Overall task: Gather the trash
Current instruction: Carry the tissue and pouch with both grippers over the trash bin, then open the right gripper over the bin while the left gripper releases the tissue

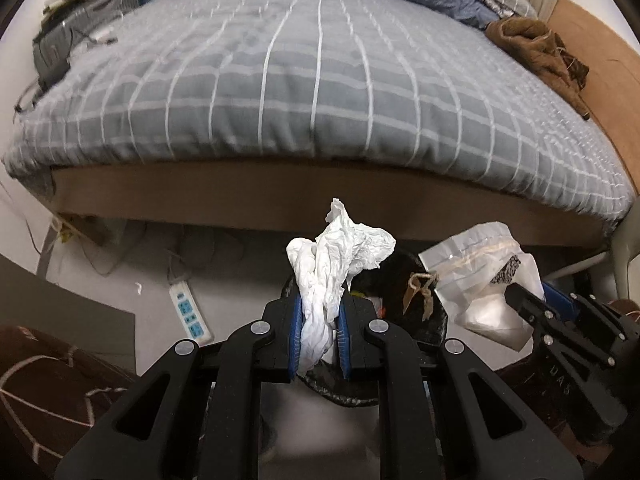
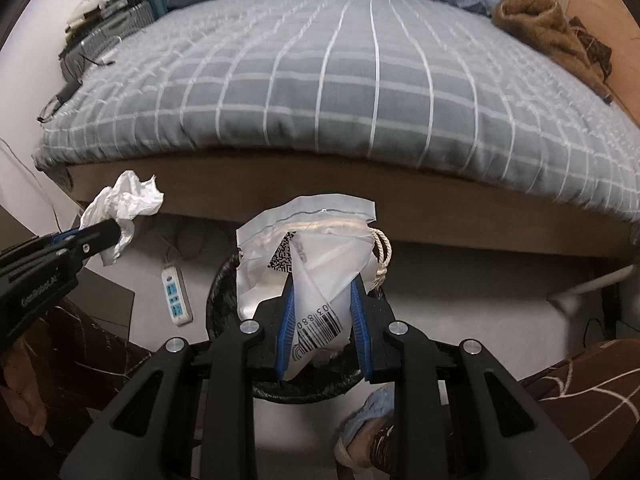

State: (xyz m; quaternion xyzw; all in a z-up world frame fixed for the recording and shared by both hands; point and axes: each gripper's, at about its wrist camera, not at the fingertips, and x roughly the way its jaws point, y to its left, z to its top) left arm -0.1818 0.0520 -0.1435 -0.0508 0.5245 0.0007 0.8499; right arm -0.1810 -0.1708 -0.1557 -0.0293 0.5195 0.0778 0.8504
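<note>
My left gripper [image 1: 319,328] is shut on a crumpled white tissue [image 1: 340,252], which sticks up from between the blue pads. The tissue [image 2: 124,200] and left gripper [image 2: 110,232] also show at the left of the right wrist view. My right gripper [image 2: 323,320] is shut on a clear plastic bag [image 2: 312,252] with a barcode, a QR label and a cream drawstring. That bag [image 1: 484,276] shows at the right of the left wrist view. A black-lined trash bin [image 2: 224,292] sits on the floor just below both grippers, its rim [image 1: 424,320] partly hidden by them.
A bed [image 1: 300,80] with a grey checked cover spans the view ahead, a brown garment [image 1: 536,48] on its right side. A white power strip [image 1: 188,312] lies on the floor left of the bin. Brown patterned trouser legs [image 2: 580,392] flank the bin.
</note>
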